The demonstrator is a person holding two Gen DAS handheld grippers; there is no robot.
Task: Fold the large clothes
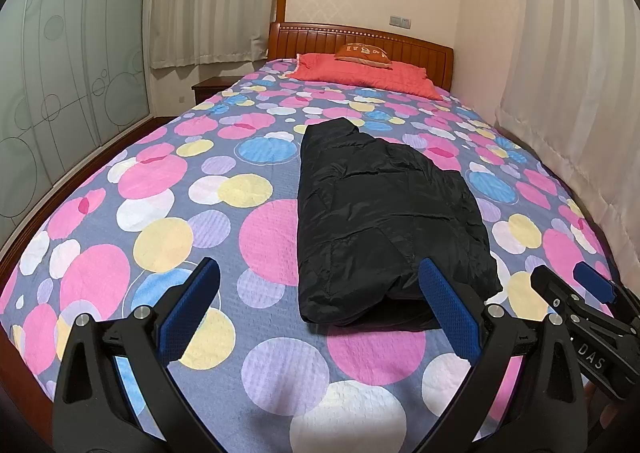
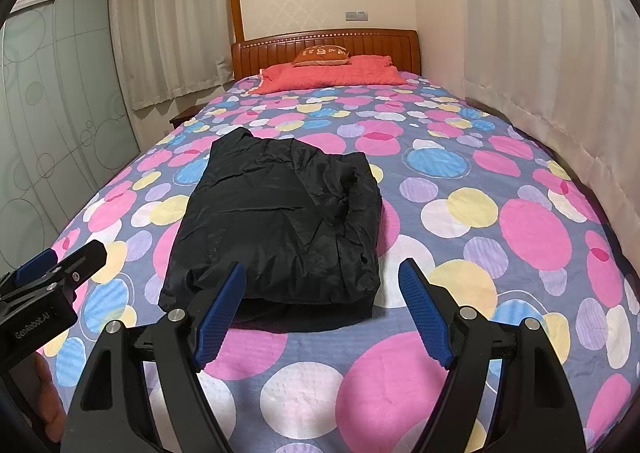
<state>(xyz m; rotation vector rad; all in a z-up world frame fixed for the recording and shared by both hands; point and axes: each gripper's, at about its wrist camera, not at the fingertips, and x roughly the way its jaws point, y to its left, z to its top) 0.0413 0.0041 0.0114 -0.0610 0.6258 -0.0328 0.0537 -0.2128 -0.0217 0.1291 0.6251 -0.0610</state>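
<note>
A black jacket (image 1: 384, 221) lies folded into a thick oblong bundle on the bed (image 1: 224, 285), on a cover printed with pink, yellow, blue and white circles; its long side runs from near to far, with the near end bulging at the fold. The left gripper (image 1: 320, 285) hangs over the near part of the bed with its blue-padded jaws spread wide and nothing between them; the jacket sits just beyond its right finger. The right gripper (image 2: 322, 281) is also wide open and empty, the near right corner of the jacket just past its left finger; neither one touches the cloth. Each gripper shows at the edge of the other's view. At the far end a red pillow (image 2: 328, 75) lies against a wooden headboard (image 2: 324, 43), a small orange cushion (image 2: 322, 53) on top; pale curtains (image 2: 532, 53) hang along the right side.
</note>
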